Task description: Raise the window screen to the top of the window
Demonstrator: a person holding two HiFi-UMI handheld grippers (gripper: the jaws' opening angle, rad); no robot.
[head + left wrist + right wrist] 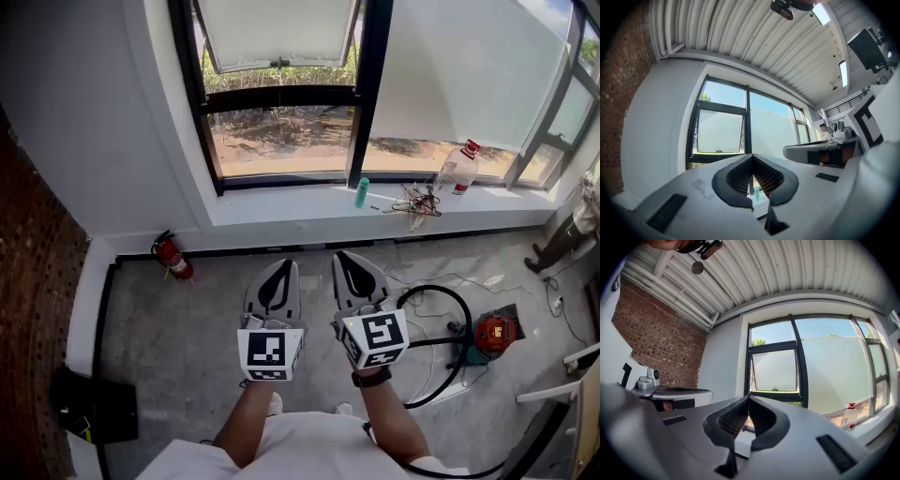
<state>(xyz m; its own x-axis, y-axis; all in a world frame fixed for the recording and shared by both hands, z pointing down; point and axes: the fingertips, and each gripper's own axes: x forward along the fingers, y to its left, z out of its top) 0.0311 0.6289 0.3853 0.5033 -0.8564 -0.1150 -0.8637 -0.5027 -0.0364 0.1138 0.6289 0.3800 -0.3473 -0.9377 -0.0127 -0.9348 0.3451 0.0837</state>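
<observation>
The window (370,103) has a black frame and stands across the floor from me. A pale screen (459,66) covers most of its wide right pane; in the right gripper view the screen (834,376) leaves a strip of sky above it. The left pane holds a frosted sash (277,28) tilted open. My left gripper (281,265) and right gripper (349,255) hang side by side over the floor, well short of the sill, pointing at the window. Both are shut with nothing between their jaws, as the left gripper (752,157) and right gripper (748,398) show in their own views.
On the sill (309,211) stand a teal bottle (362,191), a tangle of wires (417,202) and a clear bottle with a red cap (459,169). A fire extinguisher (172,255) lies left. A black hose (441,342) and red machine (494,333) sit right. A person (567,234) stands far right.
</observation>
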